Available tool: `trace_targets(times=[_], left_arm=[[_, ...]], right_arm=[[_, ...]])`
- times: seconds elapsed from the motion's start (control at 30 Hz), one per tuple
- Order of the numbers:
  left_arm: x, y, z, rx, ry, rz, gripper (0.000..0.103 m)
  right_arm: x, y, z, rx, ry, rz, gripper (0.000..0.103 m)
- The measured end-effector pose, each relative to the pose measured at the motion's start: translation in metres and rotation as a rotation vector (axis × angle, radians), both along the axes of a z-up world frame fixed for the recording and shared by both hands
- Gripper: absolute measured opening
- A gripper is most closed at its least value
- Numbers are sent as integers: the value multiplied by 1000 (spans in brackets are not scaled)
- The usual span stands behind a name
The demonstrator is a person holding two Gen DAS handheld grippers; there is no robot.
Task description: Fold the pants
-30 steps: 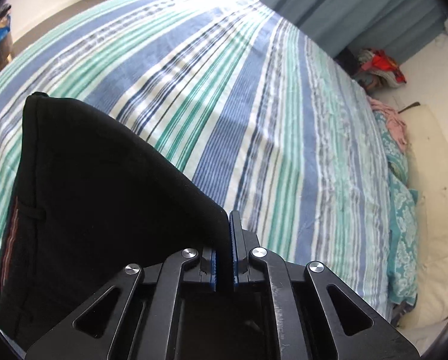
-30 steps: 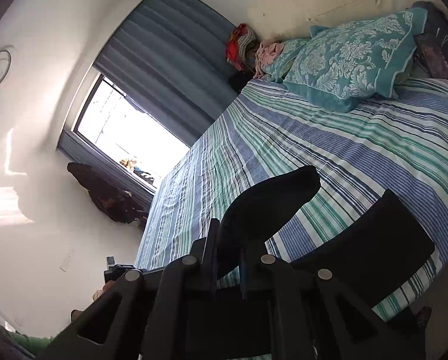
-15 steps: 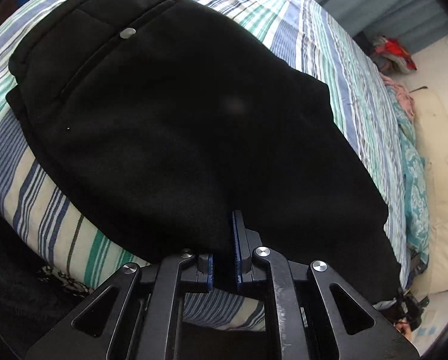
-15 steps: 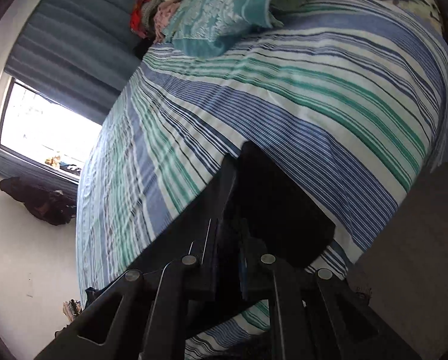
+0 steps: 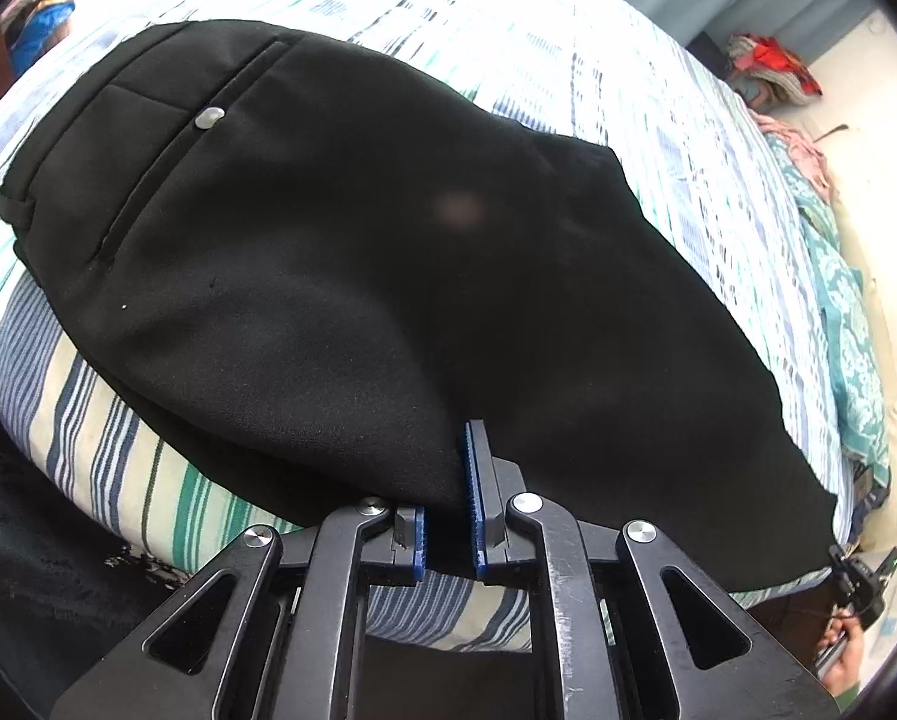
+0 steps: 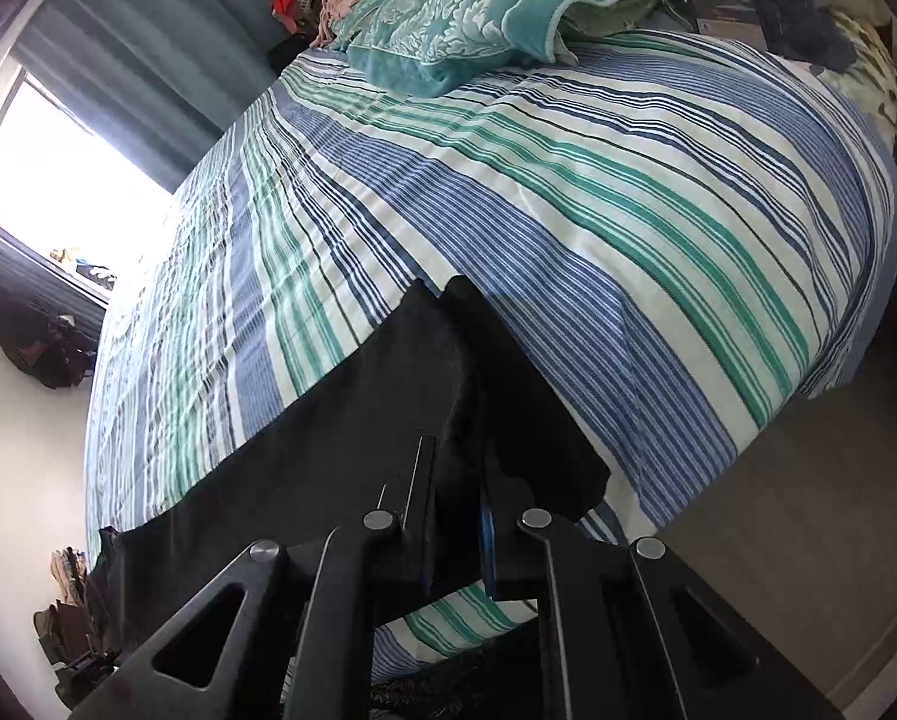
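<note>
Both grippers' fingers still pinch the black pants (image 5: 352, 276), now spread flatter on the bed (image 6: 598, 192).

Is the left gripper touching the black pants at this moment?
Touching. The left wrist view shows the black pants running down between the blue pads of the left gripper, the fabric edge pinched there.

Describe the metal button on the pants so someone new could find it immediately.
On the striped bedspread lie the black pants, spread near the bed's edge. Beside the slit pocket near their waistband end sits the button, the only shiny silver spot on the dark cloth.
</note>
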State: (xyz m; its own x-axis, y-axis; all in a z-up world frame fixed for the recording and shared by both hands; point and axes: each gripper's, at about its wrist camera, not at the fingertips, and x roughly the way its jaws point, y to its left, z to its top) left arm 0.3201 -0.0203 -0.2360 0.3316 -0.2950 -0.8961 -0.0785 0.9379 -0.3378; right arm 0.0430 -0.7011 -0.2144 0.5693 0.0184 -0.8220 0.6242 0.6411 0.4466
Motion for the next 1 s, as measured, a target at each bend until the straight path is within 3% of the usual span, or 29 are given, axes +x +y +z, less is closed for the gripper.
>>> trace_targets(times=[0.13, 0.33, 0.6, 0.77, 0.8, 0.83, 0.87, 0.9, 0.93, 0.97, 1.0], left_arm=[[1, -10, 6, 60, -20, -35, 11], [-1, -8, 3, 55, -22, -34, 11], [-6, -20, 10, 159, -42, -68, 9], [-5, -23, 9, 171, -31, -67, 19], [-7, -21, 9, 173, -30, -68, 23], [-9, -20, 10, 178, -28, -62, 34], [-11, -18, 11, 188, -31, -53, 38], [-13, -16, 11, 191, -37, -53, 33], [-15, -14, 10, 189, -39, -59, 20], [-15, -12, 9, 177, -35, -67, 18], [-16, -11, 9, 170, -36, -68, 15]], right_arm=[[-4, 2, -10, -61, 46, 6, 11], [-4, 3, -15, -81, 59, -15, 11], [3, 12, -11, -155, 104, 11, 12], [2, 14, -10, -175, 117, 7, 12], [2, 15, -9, -185, 122, 4, 13], [1, 15, -7, -197, 125, -2, 15], [0, 16, -5, -206, 122, -8, 24], [-2, 16, -3, -217, 120, -18, 38], [-5, 16, -1, -222, 109, -28, 48], [-8, 16, 2, -227, 95, -41, 66], [-11, 17, 6, -238, 80, -58, 74]])
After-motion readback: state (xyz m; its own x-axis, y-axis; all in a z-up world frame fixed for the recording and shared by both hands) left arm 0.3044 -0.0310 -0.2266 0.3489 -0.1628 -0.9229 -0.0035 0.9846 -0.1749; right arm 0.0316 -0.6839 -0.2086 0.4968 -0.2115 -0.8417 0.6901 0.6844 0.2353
